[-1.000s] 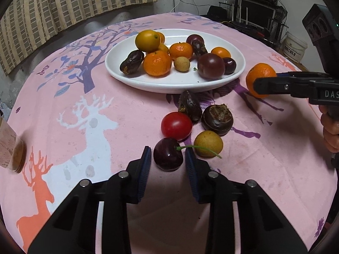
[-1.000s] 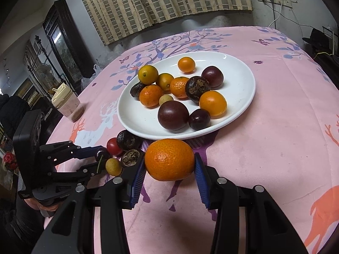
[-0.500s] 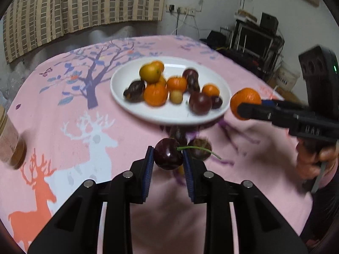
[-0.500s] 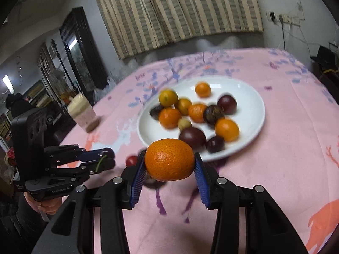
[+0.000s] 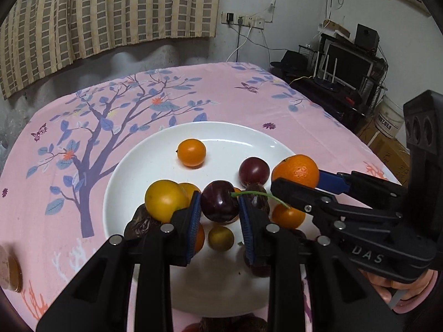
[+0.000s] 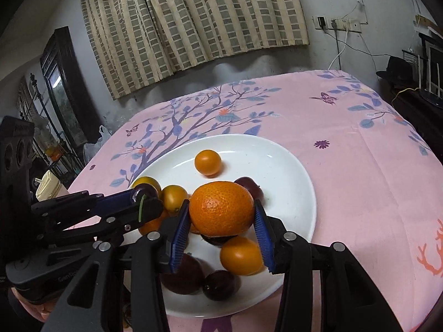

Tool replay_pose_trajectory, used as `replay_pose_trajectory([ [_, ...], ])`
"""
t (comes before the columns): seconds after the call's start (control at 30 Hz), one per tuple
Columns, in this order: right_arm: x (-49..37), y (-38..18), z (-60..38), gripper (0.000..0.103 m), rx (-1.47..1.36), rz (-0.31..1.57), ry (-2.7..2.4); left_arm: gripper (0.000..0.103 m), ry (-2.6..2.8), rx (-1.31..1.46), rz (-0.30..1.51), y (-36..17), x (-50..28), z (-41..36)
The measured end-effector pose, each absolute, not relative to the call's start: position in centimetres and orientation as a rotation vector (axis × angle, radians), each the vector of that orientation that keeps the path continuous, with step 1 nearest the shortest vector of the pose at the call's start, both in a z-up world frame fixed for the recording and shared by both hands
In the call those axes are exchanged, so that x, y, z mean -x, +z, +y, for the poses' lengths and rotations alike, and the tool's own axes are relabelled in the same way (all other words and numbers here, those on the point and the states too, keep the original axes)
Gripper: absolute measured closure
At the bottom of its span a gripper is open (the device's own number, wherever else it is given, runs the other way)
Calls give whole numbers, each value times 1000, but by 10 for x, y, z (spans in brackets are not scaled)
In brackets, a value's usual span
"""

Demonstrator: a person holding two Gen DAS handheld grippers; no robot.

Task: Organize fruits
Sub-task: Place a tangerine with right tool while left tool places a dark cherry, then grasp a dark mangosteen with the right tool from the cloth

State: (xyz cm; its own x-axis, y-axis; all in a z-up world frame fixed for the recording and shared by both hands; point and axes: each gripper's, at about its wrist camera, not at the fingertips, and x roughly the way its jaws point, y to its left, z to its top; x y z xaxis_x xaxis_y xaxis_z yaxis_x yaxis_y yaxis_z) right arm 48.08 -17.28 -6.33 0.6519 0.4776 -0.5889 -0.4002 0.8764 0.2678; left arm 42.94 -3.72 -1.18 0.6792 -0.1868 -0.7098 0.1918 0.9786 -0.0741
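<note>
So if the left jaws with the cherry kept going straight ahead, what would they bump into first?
Most likely the fruit piled on the white plate just beyond the cherry, probably the dark wrinkled fruit behind it, though depth is hard to judge.

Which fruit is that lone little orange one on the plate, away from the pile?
Find the white plate on the pink tablecloth. Toward its far rim sits a small orange fruit, smooth and glossy. It alone touches nothing; the others crowd the near side.
</note>
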Motion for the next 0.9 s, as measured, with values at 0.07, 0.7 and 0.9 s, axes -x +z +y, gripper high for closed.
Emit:
replay_pose_trajectory([
  [0.07,-474,-62,-176,49,-131,691,492,62,-197,5,815,-14,-430,-34],
  [0.7,-373,-83,-114,44,243,836,795,5,113,246,739,-16,-320,91],
  [0.9,-368,-97,-107,46,279,878,791,5,165,246,742,-21,-315,95],
])
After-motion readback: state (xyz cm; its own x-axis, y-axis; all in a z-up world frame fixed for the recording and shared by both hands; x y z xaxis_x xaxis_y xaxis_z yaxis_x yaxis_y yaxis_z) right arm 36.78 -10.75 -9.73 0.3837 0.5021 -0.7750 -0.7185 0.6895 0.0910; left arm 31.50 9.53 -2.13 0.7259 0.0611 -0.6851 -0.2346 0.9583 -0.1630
